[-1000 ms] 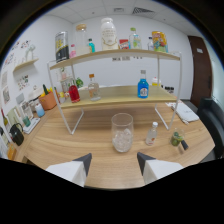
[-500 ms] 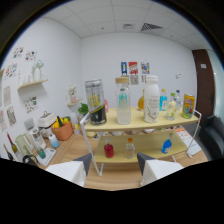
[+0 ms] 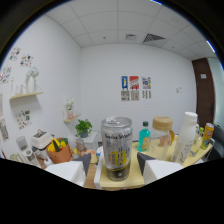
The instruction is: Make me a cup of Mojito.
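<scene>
Soda water can (image 3: 116, 148) stands upright on the wooden shelf top (image 3: 131, 183), directly between the two white fingers of the gripper (image 3: 114, 164). The can is silver with a yellow band on its label, and its lid faces up. A gap shows between the can and the finger (image 3: 70, 171) on one side, and a narrower gap shows on the other side, so the jaws are released and spread about the can rather than clamped on it. The can rests on its own base on the shelf.

Beside the can, further along the same shelf top, stands a row of other containers: a teal bottle (image 3: 144, 136) just behind the can, a clear jar with a tan lid (image 3: 162, 133) next to that, a tall white bottle (image 3: 185, 138) nearer the gripper, and a yellow can (image 3: 207, 136) at the far end. The contents of these cannot be read.

On the opposite side of the can, lower down and further off, a brown basket (image 3: 60, 151) holds yellow and green items. A small potted plant (image 3: 82, 129) sits beyond it against the wall. A wall shelf (image 3: 22, 95) on the side wall carries a small vase. The back wall carries three small posters (image 3: 135, 88) set in a row, and a dark door (image 3: 202, 95) stands at the far side of that wall. A ceiling vent (image 3: 154, 37) is set among the ceiling tiles.
</scene>
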